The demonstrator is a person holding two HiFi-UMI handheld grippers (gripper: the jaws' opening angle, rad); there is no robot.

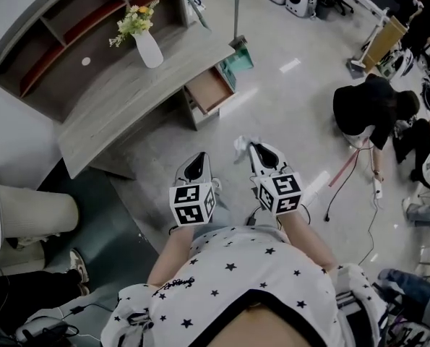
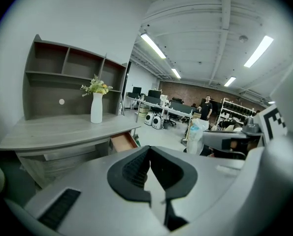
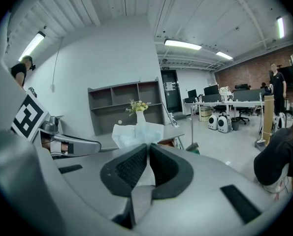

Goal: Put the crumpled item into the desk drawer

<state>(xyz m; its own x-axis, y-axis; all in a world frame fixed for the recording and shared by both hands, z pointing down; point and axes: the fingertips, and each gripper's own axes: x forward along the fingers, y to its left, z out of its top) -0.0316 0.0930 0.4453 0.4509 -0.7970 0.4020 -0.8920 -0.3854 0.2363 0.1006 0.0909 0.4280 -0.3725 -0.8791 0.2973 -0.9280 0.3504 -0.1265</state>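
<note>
My right gripper (image 1: 252, 147) is shut on a crumpled white sheet (image 1: 242, 147) that sticks out past its tips; in the right gripper view that crumpled sheet (image 3: 136, 134) fans out above the closed right gripper (image 3: 147, 149). Beside it on the left, my left gripper (image 1: 195, 162) is shut with nothing in it, its left gripper (image 2: 148, 154) jaws meeting in its own view. Both hang over the floor, short of the grey desk (image 1: 121, 96). The desk drawer (image 1: 209, 90) stands pulled open at the desk's right end, seen too as the open drawer (image 2: 122, 141).
A white vase of flowers (image 1: 144, 40) stands on the desk under a shelf unit (image 1: 70, 27). A person in black (image 1: 370, 107) crouches on the floor at right, with cables (image 1: 345, 186) nearby. A pale round bin (image 1: 34, 212) stands at left.
</note>
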